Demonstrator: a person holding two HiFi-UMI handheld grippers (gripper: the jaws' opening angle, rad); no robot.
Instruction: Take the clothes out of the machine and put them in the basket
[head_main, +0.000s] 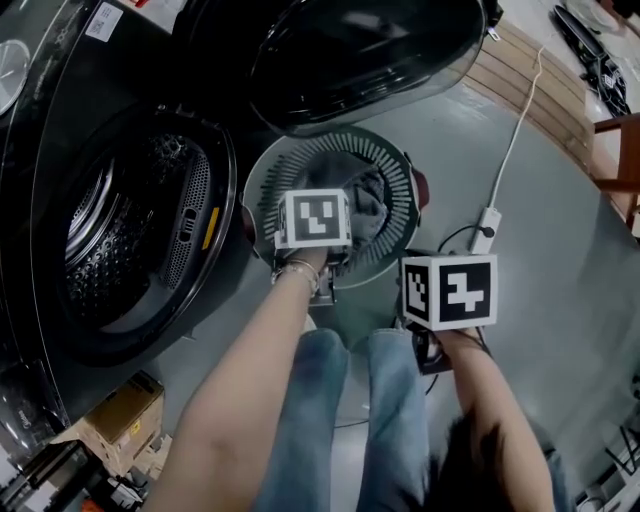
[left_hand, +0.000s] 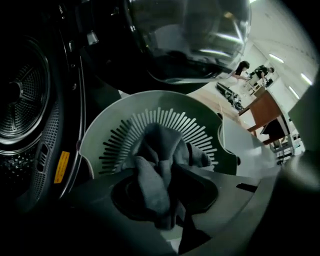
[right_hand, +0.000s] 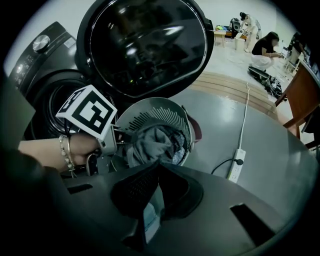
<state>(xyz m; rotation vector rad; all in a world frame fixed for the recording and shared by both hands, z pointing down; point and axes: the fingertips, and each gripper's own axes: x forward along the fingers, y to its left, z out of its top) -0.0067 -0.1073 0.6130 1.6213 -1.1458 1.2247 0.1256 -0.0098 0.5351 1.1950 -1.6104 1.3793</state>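
Black gloss washing machine (head_main: 60, 120); silver drum (head_main: 105, 245), dotted perforations; yellow label (head_main: 209, 228) on door rim. Pale grey-green basket (head_main: 398, 195), wall striped by dark slots. Grey cloth (left_hand: 155, 170). Black-and-white square-patterned marker cubes (head_main: 313, 219). Blue jeans (head_main: 395, 400). Grey floor (head_main: 540, 330); white power strip (head_main: 486, 228).

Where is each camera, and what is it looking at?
Head view: on the person's head, looking down at the basket, machine, both arms and legs.
Left gripper view: on the left gripper, facing its cloth and the basket.
Right gripper view: on the right gripper, facing the basket and left hand.
All three share the basket.
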